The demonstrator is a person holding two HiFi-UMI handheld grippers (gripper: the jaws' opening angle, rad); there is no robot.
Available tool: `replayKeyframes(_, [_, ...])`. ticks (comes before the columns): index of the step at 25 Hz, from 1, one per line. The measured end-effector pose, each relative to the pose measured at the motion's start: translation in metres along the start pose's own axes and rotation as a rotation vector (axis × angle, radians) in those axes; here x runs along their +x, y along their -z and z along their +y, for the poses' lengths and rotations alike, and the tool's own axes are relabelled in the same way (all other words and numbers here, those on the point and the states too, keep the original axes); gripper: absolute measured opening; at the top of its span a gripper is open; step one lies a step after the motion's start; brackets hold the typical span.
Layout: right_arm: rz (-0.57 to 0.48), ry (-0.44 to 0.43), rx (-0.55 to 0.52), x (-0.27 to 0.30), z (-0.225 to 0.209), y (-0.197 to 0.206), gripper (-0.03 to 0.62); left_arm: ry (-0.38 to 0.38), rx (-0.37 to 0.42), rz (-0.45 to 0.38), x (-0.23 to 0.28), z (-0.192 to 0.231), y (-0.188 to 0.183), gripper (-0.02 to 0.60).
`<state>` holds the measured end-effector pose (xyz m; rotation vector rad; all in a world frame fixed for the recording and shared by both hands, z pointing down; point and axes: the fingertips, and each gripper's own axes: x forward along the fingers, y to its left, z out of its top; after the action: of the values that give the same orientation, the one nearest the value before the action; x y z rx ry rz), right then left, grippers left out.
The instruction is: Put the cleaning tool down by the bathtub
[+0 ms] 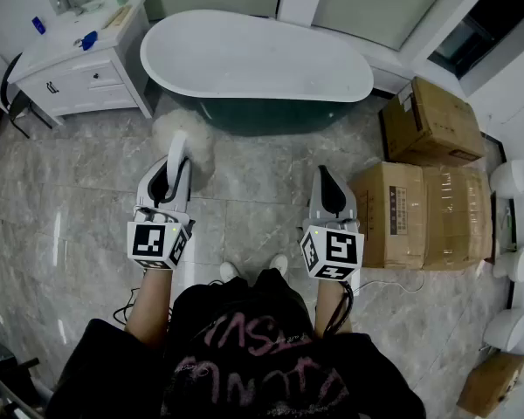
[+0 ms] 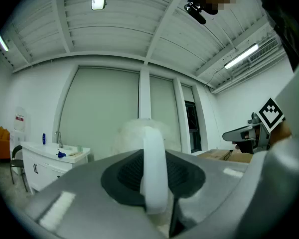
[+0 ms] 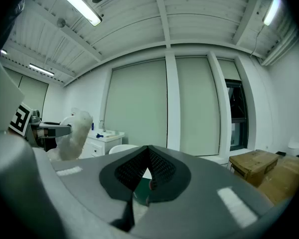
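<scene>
One cleaning tool (image 1: 177,149) clamped in the left tongs (image 2: 156,179), right tongs (image 3: 145,172) together, seemingly empty.

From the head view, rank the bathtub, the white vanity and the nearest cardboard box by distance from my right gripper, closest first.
1. The cardboard box, on the floor just right of the right gripper.
2. The bathtub, ahead and slightly left.
3. The white vanity, far ahead-left, beyond the bathtub's left end.
</scene>
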<state>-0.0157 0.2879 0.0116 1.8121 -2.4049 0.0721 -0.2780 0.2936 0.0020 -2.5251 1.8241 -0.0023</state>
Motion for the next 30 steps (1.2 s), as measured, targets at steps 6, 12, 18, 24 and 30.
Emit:
replayKeyframes(6, [0.005, 0.005, -0.004, -0.001, 0.005, 0.003, 0.011, 0.016, -0.007, 0.011, -0.003, 0.001, 0.006, 0.087])
replayKeyframes(12, [0.002, 0.015, -0.002, -0.002, 0.006, 0.005, 0.011, 0.029, -0.008, 0.018, -0.006, -0.002, 0.011, 0.087])
replayKeyframes(18, [-0.002, 0.007, 0.002, 0.004, 0.005, 0.005, 0.014, 0.032, -0.029, 0.046, 0.001, 0.006, 0.021, 0.088])
replayKeyframes(24, [0.026, 0.0, 0.026, 0.026, -0.01, 0.023, 0.014, 0.056, -0.024, 0.104, 0.024, 0.0, 0.044, 0.088])
replayKeyframes(30, [0.059, -0.002, 0.059, 0.069, -0.037, 0.042, 0.014, 0.065, -0.026, 0.18, 0.069, -0.001, 0.07, 0.088])
